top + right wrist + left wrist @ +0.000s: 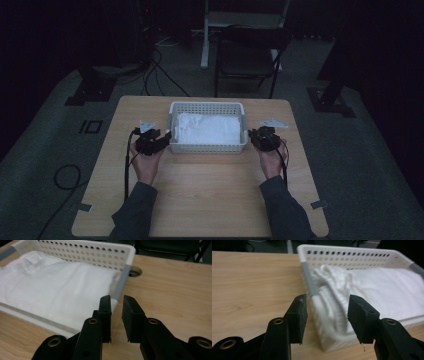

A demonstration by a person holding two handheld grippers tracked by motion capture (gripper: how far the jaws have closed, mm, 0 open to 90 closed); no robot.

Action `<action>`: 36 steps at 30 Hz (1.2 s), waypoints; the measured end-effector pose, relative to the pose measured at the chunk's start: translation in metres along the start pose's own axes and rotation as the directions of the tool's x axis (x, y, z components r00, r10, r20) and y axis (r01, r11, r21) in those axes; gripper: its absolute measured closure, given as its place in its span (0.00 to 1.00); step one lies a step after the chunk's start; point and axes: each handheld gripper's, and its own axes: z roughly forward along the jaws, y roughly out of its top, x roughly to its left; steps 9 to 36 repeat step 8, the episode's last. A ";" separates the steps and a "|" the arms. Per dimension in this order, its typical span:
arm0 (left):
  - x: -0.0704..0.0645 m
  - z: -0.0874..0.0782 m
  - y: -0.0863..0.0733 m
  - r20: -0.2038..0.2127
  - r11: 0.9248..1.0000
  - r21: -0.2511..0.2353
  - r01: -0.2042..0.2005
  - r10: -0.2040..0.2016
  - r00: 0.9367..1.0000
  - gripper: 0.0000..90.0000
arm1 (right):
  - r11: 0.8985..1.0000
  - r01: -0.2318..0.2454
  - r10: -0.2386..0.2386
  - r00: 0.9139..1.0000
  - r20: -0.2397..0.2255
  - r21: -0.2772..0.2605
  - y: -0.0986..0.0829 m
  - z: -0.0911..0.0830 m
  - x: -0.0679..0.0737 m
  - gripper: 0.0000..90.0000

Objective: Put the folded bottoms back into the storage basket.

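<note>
A white perforated basket (207, 148) sits at the centre of the high view, toward the far half of the wooden desk (200, 200), and holds a folded white cloth (207, 129) that nearly fills it. The left gripper (166, 137) hangs at the basket's left end and the right gripper (251, 135) at its right end, each held in a hand rising from the bottom of the frame.

In the left gripper view the jaws are spread wide, straddling the near corner of the basket, where a ribbed, bunched part of the cloth (332, 305) bulges over the grey-taped rim (308, 281). In the right gripper view the jaws stand only slightly apart, pinching nothing, just in front of the basket's grey-taped corner (122, 281).

The work looks like taking hold of the basket at both ends, or of the cloth in it. The risks, as I judge them:

- The left jaws could close on the bulging cloth together with the rim, so a lift would drag the cloth out crooked.
- The right jaws are too narrowly parted for the wall; pushed forward, they may shove the light basket across the desk.
- Uneven grips could tilt the basket and let the cloth slide out.
</note>
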 end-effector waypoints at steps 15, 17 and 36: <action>0.019 0.000 -0.015 -0.099 1.000 0.028 -0.003 0.006 0.995 0.53 | 0.998 -0.045 0.044 0.998 0.040 0.036 -0.019 0.008 -0.022 0.86; 0.019 0.000 -0.015 -0.099 1.000 0.028 -0.003 0.006 0.995 0.53 | 0.998 -0.045 0.044 0.998 0.040 0.036 -0.019 0.008 -0.022 0.86; 0.019 0.000 -0.015 -0.099 1.000 0.028 -0.003 0.006 0.995 0.53 | 0.998 -0.045 0.044 0.998 0.040 0.036 -0.019 0.008 -0.022 0.86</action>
